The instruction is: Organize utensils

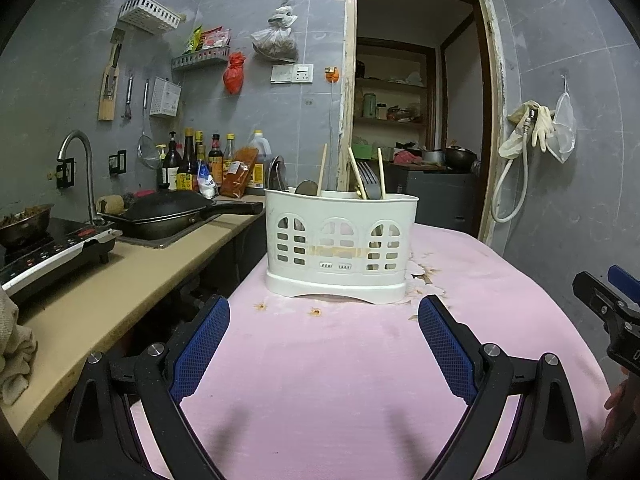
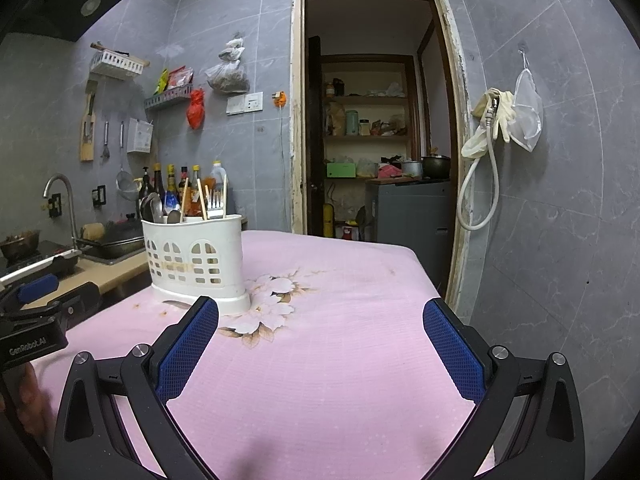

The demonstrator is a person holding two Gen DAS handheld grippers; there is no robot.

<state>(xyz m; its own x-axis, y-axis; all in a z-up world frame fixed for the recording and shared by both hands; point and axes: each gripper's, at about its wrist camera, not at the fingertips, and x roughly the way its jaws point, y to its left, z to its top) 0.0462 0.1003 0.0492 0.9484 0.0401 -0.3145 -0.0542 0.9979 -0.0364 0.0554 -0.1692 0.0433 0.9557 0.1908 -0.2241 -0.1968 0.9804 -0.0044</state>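
A white plastic utensil holder (image 1: 340,246) stands on the pink tablecloth (image 1: 328,368). It holds spoons (image 1: 306,188), wooden chopsticks (image 1: 322,169) and a fork (image 1: 369,178), all upright. My left gripper (image 1: 324,312) is open and empty, just in front of the holder. In the right wrist view the holder (image 2: 196,258) stands at the left with the same utensils (image 2: 188,204) in it. My right gripper (image 2: 320,314) is open and empty, above the tablecloth (image 2: 340,360) to the right of the holder. The left gripper's body (image 2: 36,312) shows at the left edge.
A kitchen counter (image 1: 132,276) runs along the left with an induction cooker (image 1: 52,256), a black wok (image 1: 172,216) in the sink, a tap (image 1: 76,168) and bottles (image 1: 200,160). An open doorway (image 2: 376,136) lies behind the table. A hose and gloves (image 2: 492,128) hang on the right wall.
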